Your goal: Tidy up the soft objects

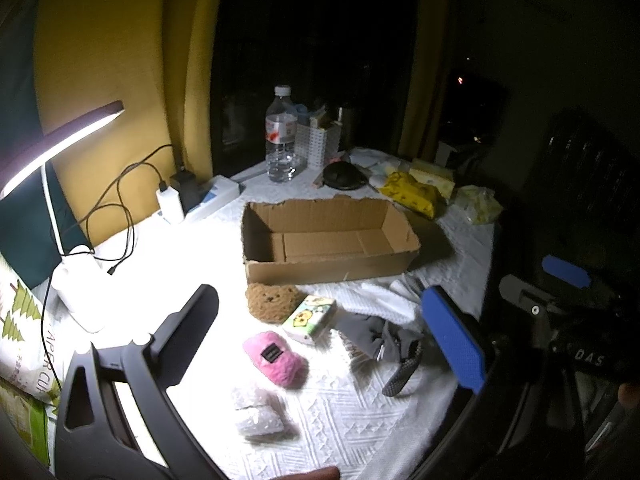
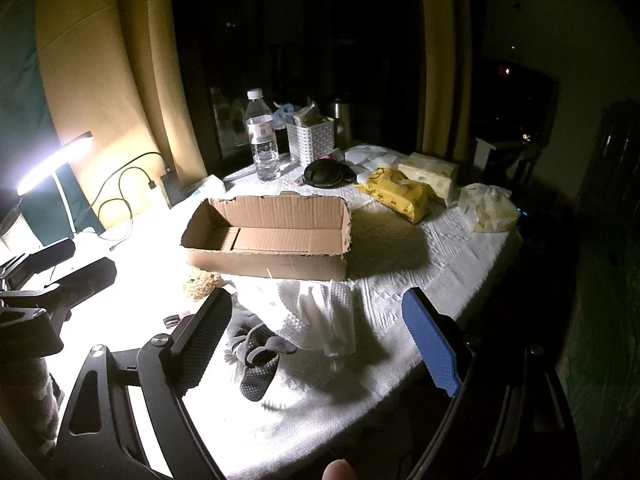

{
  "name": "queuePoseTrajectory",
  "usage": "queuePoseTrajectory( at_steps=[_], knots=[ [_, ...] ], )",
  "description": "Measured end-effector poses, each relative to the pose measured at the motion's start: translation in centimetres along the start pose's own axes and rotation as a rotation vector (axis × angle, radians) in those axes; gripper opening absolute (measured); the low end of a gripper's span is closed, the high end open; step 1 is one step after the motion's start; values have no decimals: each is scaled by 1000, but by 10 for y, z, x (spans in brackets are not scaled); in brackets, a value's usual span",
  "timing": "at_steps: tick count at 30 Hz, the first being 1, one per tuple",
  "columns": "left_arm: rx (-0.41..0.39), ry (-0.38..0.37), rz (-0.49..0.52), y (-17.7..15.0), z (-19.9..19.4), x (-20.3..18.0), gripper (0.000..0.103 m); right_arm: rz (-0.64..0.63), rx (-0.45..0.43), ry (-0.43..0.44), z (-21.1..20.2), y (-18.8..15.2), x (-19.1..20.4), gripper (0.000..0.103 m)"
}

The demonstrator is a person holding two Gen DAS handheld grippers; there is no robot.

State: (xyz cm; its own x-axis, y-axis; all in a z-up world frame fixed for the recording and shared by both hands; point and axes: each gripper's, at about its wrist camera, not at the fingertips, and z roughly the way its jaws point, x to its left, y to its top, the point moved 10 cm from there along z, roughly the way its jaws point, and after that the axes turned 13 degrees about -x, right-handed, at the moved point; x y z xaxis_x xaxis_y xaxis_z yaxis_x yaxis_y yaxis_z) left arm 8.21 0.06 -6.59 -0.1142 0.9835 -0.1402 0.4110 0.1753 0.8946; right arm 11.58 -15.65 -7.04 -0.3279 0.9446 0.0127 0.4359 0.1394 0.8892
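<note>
Both grippers wide open, holding nothing: left gripper hangs over the pink plush, right gripper over the grey sock and white cloth, probably picking targets. Cardboard box just behind sits empty; soft items all on the tablecloth.

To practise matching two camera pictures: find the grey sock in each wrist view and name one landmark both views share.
Left wrist view: the grey sock lies lower right of centre, beside the blue finger, right of the tissue pack.
Right wrist view: the grey sock lies lower centre-left, next to the black finger, below the white cloth.
Shared landmark: the cardboard box, behind the sock in both.
</note>
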Motion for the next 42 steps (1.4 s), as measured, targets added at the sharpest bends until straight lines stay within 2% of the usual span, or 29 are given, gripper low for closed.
queuePoseTrajectory(
  at_steps=[42],
  knots=[
    [-3,-1,-1,3,-2,1,103,-3,2,-1,1,3,3,89]
  ],
)
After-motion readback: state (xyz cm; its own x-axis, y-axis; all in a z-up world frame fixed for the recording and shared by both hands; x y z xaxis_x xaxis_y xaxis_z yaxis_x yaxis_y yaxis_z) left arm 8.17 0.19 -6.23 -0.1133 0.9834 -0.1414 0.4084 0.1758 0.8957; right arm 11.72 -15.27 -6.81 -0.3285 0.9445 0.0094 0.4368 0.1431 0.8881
